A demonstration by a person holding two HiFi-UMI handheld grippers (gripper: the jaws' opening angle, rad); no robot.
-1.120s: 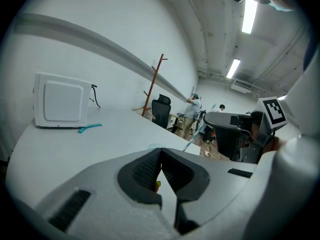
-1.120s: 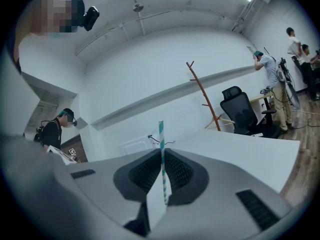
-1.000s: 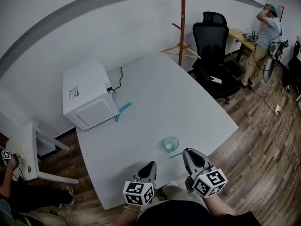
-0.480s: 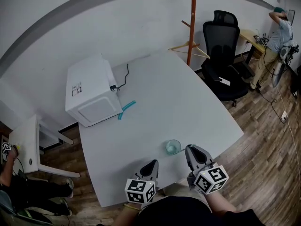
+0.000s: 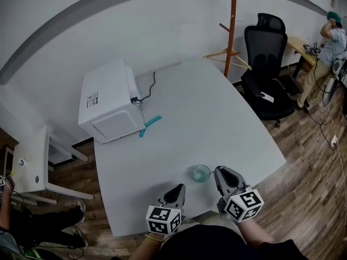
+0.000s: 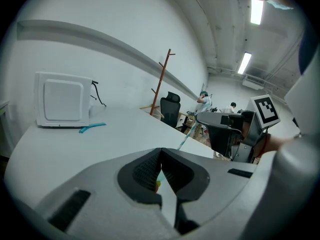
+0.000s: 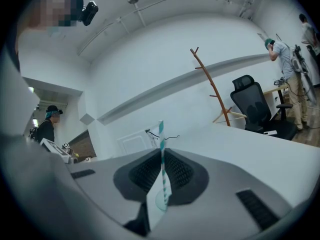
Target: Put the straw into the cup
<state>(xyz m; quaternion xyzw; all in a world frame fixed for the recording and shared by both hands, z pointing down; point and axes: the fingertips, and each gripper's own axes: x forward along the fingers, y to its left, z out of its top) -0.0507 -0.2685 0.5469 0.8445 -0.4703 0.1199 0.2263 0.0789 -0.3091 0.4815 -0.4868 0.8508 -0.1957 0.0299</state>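
Note:
The clear cup (image 5: 200,173) stands near the front edge of the white table (image 5: 217,112). My right gripper (image 5: 219,170) is just to the right of it and shut on the teal-and-white striped straw (image 7: 161,154). In the right gripper view the straw stands upright between the pads, and the cup's rim (image 7: 160,202) shows low in the gap. The straw (image 6: 185,138) slants up from that gripper in the left gripper view. My left gripper (image 5: 179,187) hovers at the table's front edge, left of the cup and a little nearer to me, with its jaws (image 6: 160,152) shut and nothing held.
A white microwave (image 5: 111,102) sits at the table's far left, with a teal tool (image 5: 149,125) lying beside it. A wooden coat stand (image 5: 233,26) and a black office chair (image 5: 269,42) stand beyond the far right corner. A person (image 5: 331,42) stands at the far right.
The view has shifted. My right gripper has edged forward alongside the cup. The straw end that stuck out in front of the cup no longer shows in the head view.

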